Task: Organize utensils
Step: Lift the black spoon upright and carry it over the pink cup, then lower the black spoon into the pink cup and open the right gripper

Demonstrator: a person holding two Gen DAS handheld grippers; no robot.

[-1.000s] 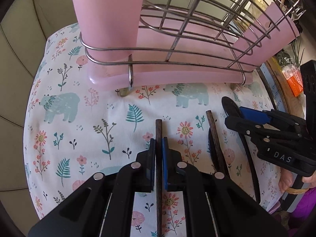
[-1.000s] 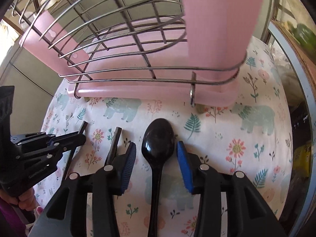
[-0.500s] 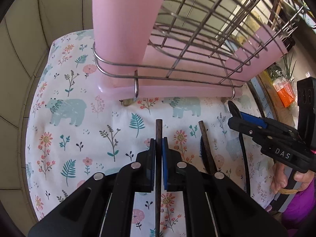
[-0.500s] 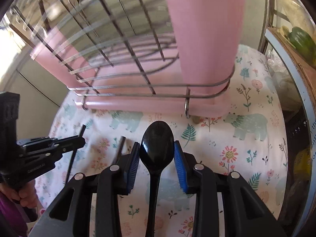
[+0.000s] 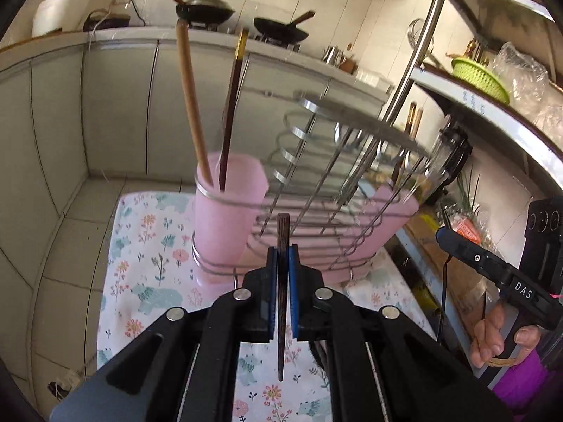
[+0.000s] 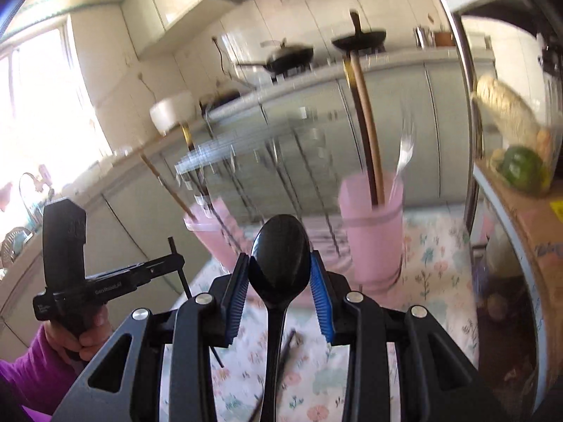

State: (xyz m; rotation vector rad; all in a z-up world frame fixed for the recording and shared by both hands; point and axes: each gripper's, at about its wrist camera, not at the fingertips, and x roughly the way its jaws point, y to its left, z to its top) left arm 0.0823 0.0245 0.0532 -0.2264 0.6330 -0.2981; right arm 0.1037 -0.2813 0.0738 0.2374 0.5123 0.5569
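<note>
My left gripper [image 5: 282, 251] is shut on a dark wooden chopstick [image 5: 282, 232], held in the air in front of the wire dish rack [image 5: 337, 161]. The rack's pink cup [image 5: 228, 207] holds two long sticks. My right gripper [image 6: 279, 260] is shut on a black plastic spoon [image 6: 279, 249], bowl pointing up, lifted above the cloth. In the right wrist view a pink cup [image 6: 373, 225] holds chopsticks and a fork [image 6: 404, 154]; another pink cup [image 6: 211, 235] stands to the left. The left gripper [image 6: 176, 263] appears there too, with its chopstick.
A floral cloth [image 5: 140, 263] covers the table under the rack. A loose chopstick [image 6: 286, 351] lies on the cloth [image 6: 432, 263]. A shelf unit with a green basket [image 5: 480, 77] stands to the right. Kitchen counter with woks [image 5: 207, 10] is behind.
Both grippers have risen from the cloth and tilted up, carrying the chopstick and the spoon. The right gripper has closed onto the spoon. The cups' tops have come into view.
</note>
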